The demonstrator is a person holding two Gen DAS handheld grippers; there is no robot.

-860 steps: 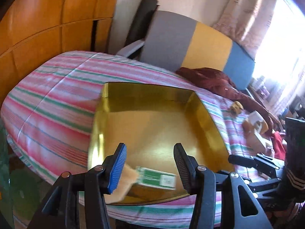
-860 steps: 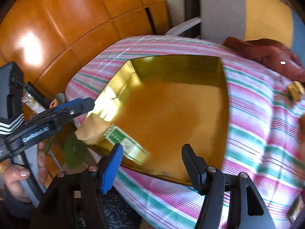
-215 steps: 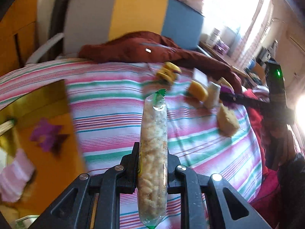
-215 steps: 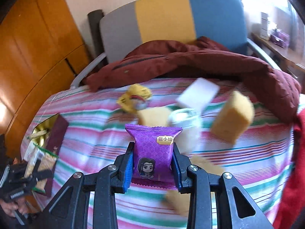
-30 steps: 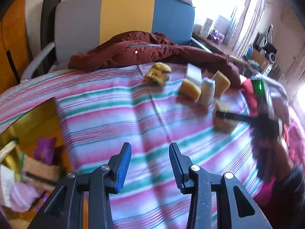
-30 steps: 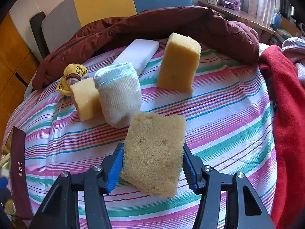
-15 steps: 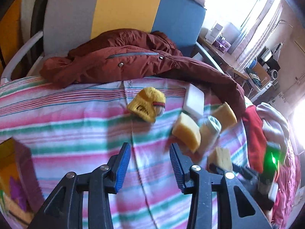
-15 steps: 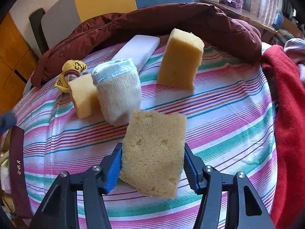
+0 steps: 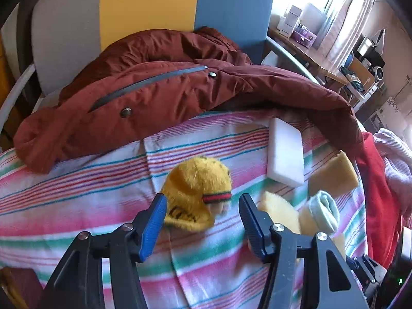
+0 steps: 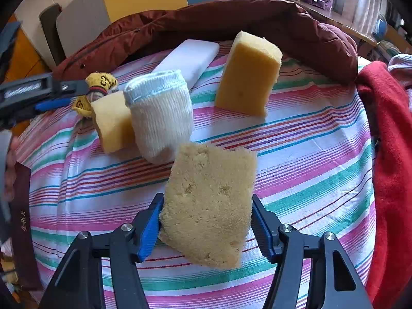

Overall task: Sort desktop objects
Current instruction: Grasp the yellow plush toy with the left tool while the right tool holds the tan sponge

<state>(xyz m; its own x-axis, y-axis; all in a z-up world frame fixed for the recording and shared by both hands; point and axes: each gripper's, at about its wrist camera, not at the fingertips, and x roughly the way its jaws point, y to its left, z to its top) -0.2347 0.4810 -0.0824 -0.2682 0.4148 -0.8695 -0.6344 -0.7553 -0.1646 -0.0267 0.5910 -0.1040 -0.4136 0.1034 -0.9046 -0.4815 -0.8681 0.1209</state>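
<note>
My left gripper (image 9: 202,219) is open, its fingers on either side of a yellow knit cap (image 9: 198,190) lying on the striped cloth. My right gripper (image 10: 207,221) is shut on a tan sponge (image 10: 209,200) and holds it a little above the cloth. Behind it stand a rolled white sock (image 10: 161,113), a small yellow sponge (image 10: 112,122), a tall yellow sponge (image 10: 248,73) and a flat white block (image 10: 189,58). The left gripper also shows at the left of the right wrist view (image 10: 38,95), next to the cap (image 10: 99,82).
A dark red jacket (image 9: 164,85) lies along the back of the table, in front of a grey, yellow and blue chair (image 9: 144,13). Red cloth (image 10: 388,154) hangs at the right edge. The maroon box edge (image 10: 23,226) is at the left.
My left gripper has moved forward to the yellow cap, which now sits between its open fingers. My right gripper still holds the tan sponge, barely moved.
</note>
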